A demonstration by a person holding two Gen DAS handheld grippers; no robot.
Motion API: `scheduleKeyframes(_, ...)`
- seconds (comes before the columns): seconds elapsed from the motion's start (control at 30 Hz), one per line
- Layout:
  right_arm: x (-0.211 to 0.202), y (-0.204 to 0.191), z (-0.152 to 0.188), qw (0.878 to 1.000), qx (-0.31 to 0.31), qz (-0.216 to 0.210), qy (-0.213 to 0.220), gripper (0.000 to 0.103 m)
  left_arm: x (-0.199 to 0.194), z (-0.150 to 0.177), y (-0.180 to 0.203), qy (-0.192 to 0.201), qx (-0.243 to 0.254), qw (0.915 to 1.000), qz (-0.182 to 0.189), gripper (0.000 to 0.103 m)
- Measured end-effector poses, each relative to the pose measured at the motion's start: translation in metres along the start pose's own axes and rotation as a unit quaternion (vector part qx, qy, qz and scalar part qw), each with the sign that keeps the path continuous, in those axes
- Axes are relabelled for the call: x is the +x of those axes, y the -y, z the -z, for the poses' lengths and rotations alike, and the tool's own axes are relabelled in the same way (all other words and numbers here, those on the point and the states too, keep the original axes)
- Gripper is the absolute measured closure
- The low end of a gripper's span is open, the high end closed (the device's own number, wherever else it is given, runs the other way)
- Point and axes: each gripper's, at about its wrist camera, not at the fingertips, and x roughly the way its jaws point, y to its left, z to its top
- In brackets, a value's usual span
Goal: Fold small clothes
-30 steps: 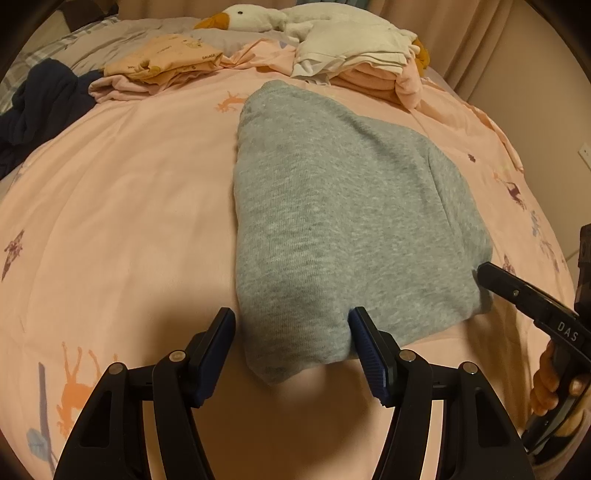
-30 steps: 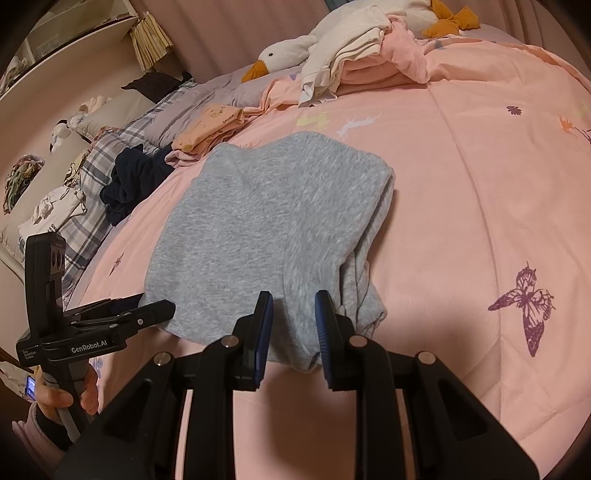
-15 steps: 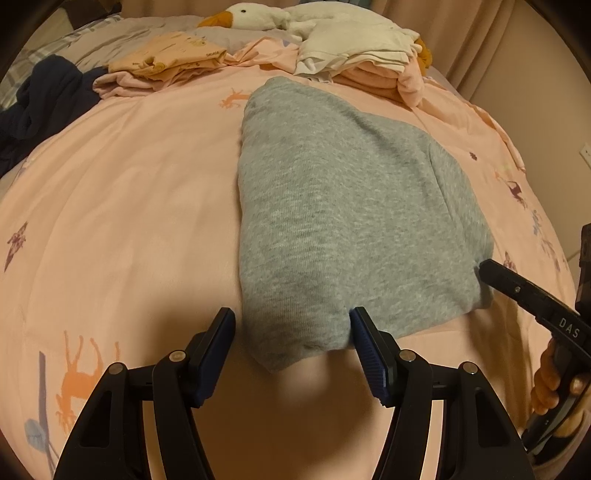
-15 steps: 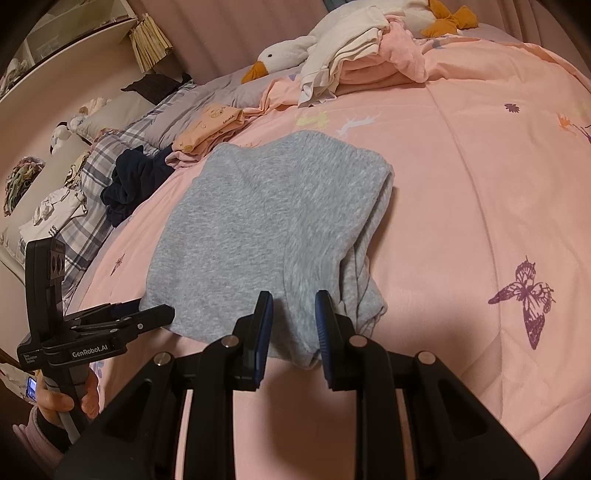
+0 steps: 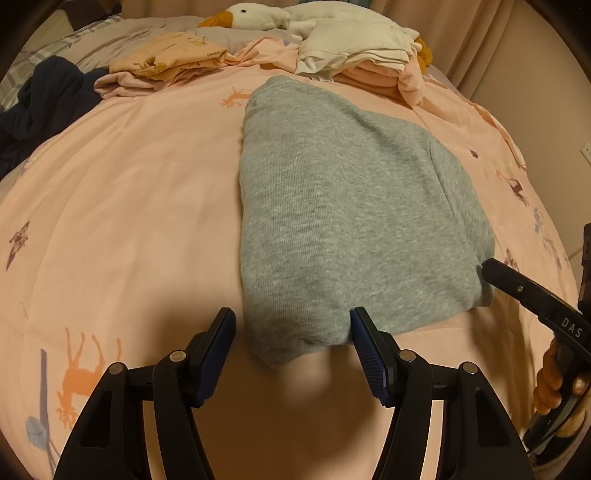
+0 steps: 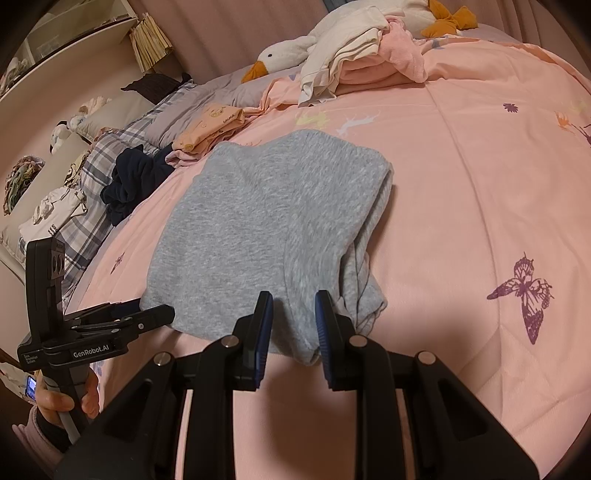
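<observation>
A folded grey knit garment (image 5: pixel 343 221) lies flat on the pink printed bedspread (image 5: pixel 122 206), filling the middle of both wrist views with its near edge close to the bottom of each frame. It looks doubled over, with loose layers showing along its right edge in the right wrist view (image 6: pixel 362 280).

The left gripper (image 5: pixel 293 334) sits low at the garment's near left corner, its blue-padded jaws standing wide apart on either side of that corner. The right pad looks to be against the cloth and the left pad stands clear of it, so nothing is pinched. In the right wrist view the same tool (image 6: pixel 155 314) shows at lower left, held by a hand (image 6: pixel 64 400) in a pale pink sleeve.

The right gripper (image 6: pixel 293 328) is at the near right corner, jaws only a narrow gap apart with a fold of grey cloth between them; whether the pads actually press it I cannot tell. Its black tip (image 5: pixel 495 271) meets the garment's right corner in the left wrist view.

Toward the top of the frames lie a stack of cream and pink folded clothes (image 5: pixel 362 55), a white stuffed goose with an orange beak (image 5: pixel 251 14), a peach printed folded piece (image 5: pixel 170 61) and, at upper left, a crumpled dark navy garment (image 5: pixel 44 99).
</observation>
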Motion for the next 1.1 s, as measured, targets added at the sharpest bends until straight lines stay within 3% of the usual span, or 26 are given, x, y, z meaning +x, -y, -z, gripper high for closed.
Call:
scheduleKeyframes(0.37,-0.008,-0.003,0.004,1.0,-0.006,0.009,0.002,0.079,-0.007,0.01,0.003,-0.006,0.004,0.9998,-0.02,0.039)
scheduleKeyframes(0.5,-0.015,-0.005,0.009,1.0,-0.01,0.015,-0.002,0.071,-0.008,0.018,0.001,-0.015,0.003,0.999,-0.041,0.039)
scheduleKeyframes(0.7,-0.025,-0.008,0.022,0.999,-0.014,0.033,-0.011,0.069,-0.023,0.028,0.0,-0.011,-0.004,0.9983,-0.056,0.039)
scheduleKeyframes(0.77,-0.032,-0.013,0.025,0.999,-0.018,0.035,-0.007,0.066,-0.03,0.031,0.001,-0.007,-0.005,0.9981,-0.062,0.039)
scheduleKeyframes(1.0,-0.057,-0.035,0.029,0.997,-0.044,0.068,0.014,0.034,-0.05,0.034,0.011,-0.002,0.001,0.997,-0.078,0.039)
scheduleKeyframes(1.1,-0.066,-0.041,0.03,0.996,-0.049,0.078,0.022,0.024,-0.061,0.035,0.018,0.007,0.003,0.997,-0.077,0.029)
